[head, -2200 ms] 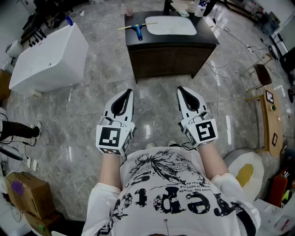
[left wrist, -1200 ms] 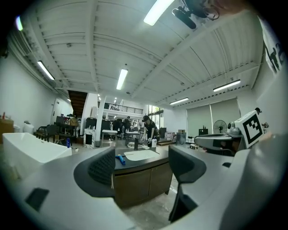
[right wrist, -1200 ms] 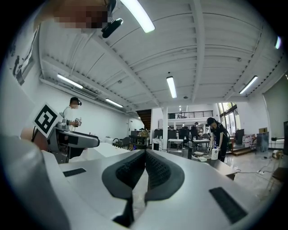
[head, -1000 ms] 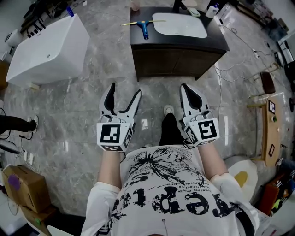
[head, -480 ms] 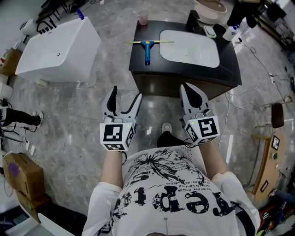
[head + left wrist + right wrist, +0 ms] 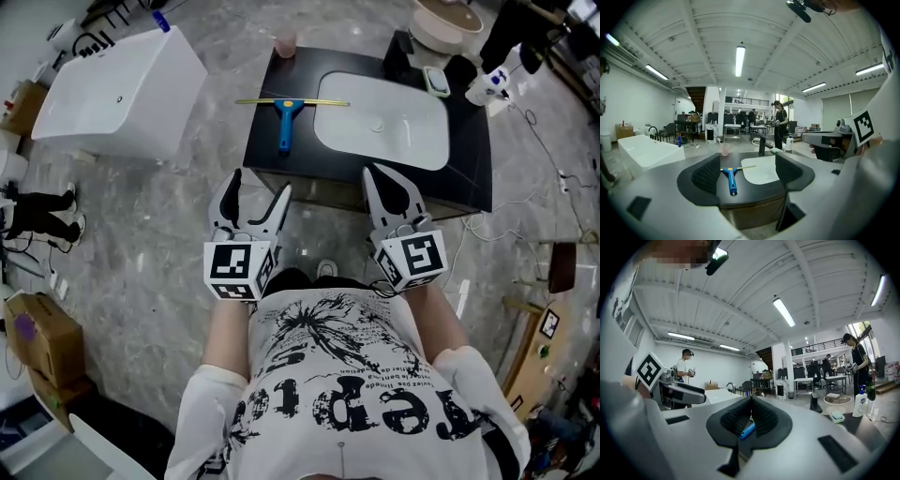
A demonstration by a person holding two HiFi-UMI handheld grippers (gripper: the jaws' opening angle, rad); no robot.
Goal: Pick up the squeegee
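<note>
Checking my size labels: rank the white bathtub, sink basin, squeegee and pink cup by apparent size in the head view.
Largest to smallest:
1. white bathtub
2. sink basin
3. squeegee
4. pink cup
The bathtub stands on the floor, farther from the camera, yet looks largest.

A dark surface [image 6: 302, 157] carried a white oval sink basin [image 6: 384, 122], with a black faucet [image 6: 399, 52] behind the basin, a pale green soap dish [image 6: 436, 81] just beside the faucet and a pink cup [image 6: 285, 43] at the far left corner. A white bathtub [image 6: 117, 89] stood on the grey marble floor [image 6: 141, 248] to the left, apart from the cabinet. A cardboard box [image 6: 37, 349] sat near the lower left edge, and a white bottle [image 6: 489, 86] stood by the surface's far right end.
</note>
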